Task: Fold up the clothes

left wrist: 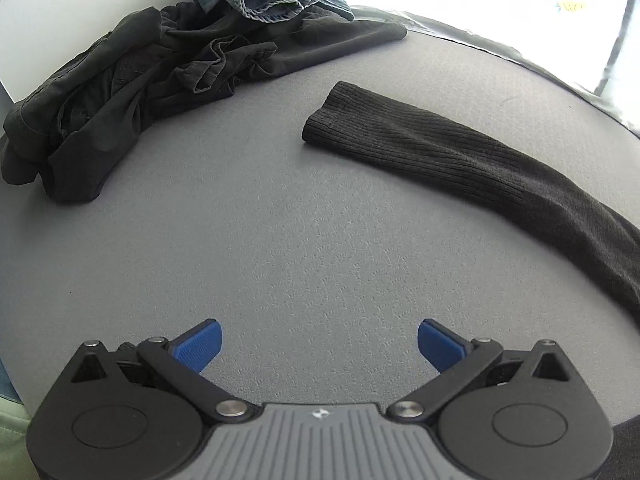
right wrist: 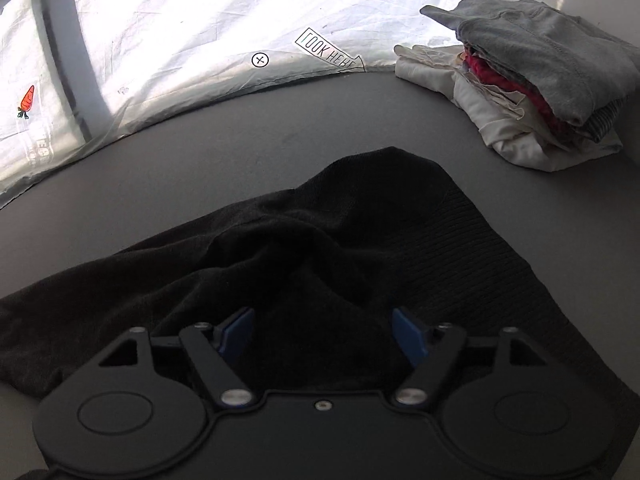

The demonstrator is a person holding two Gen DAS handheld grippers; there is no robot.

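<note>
Printed words on the white sheet

"LOOK HERE" (right wrist: 329, 55) sits in an arrow-shaped label on the white sheet (right wrist: 208, 20), reading upside down; other faint print there is illegible.

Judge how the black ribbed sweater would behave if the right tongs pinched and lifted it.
The black ribbed sweater already bunches into a soft hump, so it would probably drape limply. Its sleeve lies flat, trailing sideways, so it likely drags behind. The knit ribbing should give the open right tongs decent grip.
</note>
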